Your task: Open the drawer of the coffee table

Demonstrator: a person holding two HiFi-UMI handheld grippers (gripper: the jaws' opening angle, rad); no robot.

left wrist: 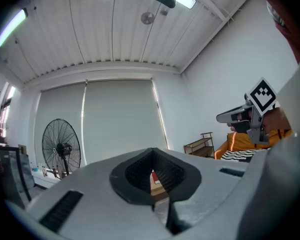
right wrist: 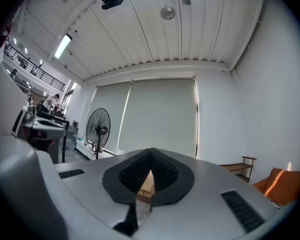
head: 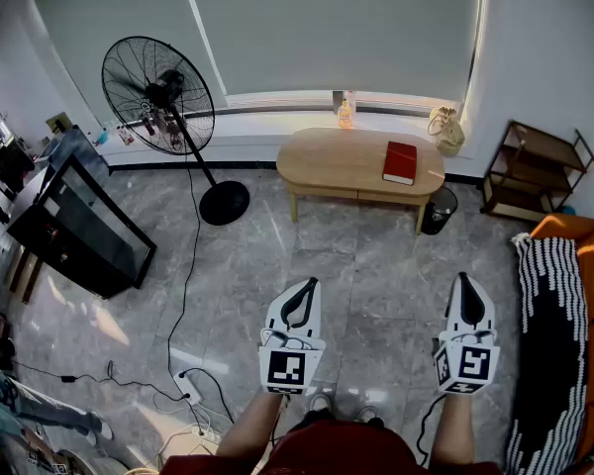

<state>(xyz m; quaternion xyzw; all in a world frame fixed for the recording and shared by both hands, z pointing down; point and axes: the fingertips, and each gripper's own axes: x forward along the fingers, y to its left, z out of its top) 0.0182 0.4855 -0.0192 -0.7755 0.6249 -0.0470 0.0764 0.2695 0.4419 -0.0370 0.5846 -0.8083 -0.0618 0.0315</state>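
The oval wooden coffee table [head: 348,162] stands across the room under the window, with a red book [head: 400,161] on its right half. Its front rail faces me; I cannot make out a drawer front at this distance. My left gripper [head: 311,283] and right gripper [head: 464,278] are held level side by side, well short of the table, both shut with nothing between the pads. In the left gripper view the left gripper [left wrist: 151,150] frames a sliver of the table [left wrist: 159,191] through its hollow. The right gripper [right wrist: 151,150] does the same with the table [right wrist: 146,185].
A tall pedestal fan [head: 160,82] with its round base [head: 224,203] stands left of the table, its cable running over the floor to a power strip [head: 189,396]. A black stand [head: 74,221] is at far left. A small bin [head: 439,209], a low shelf [head: 533,171] and an orange sofa [head: 579,295] are at right.
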